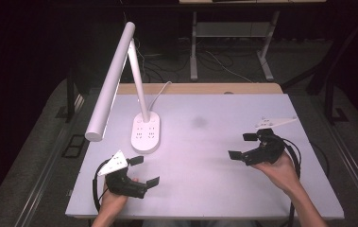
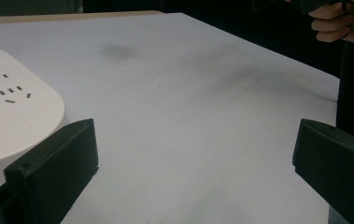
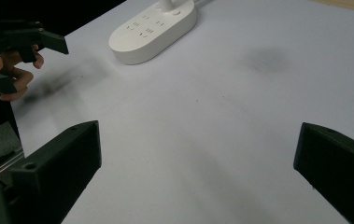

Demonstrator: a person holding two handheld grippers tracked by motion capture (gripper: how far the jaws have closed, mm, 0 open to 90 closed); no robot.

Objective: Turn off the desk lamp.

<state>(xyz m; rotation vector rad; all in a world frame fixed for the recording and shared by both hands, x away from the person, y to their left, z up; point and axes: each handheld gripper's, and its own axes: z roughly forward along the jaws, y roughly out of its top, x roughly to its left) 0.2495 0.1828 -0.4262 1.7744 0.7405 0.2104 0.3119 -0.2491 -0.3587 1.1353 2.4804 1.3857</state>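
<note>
- The wide white table (image 1: 205, 189) carries one thing, near its far left part: a white desk lamp with a long tube-shaped head and an oval base (image 1: 145, 132) that has socket holes in its top. A white cable runs from the base toward the far edge. Nothing on the table looks displaced or handled, so the work seems to be at its very start; the reach, the grasp and whatever comes after are all left to do.
- The lamp base is the thing nearest to the grippers. In the left gripper view it (image 2: 11, 116) lies just beside the left jaw, apart from it as far as one can judge. In the right gripper view it (image 3: 153, 28) lies well ahead, on the far side of the bare table.
- The left black hand-held gripper (image 1: 144, 171) hovers near the front left of the table, close to the base. Its jaws stand wide apart and hold nothing.
- The right black hand-held gripper (image 1: 242, 145) hovers over the right part of the table, well apart from the lamp. Its jaws are also spread wide, with only bare table between them; it touches nothing.
</note>
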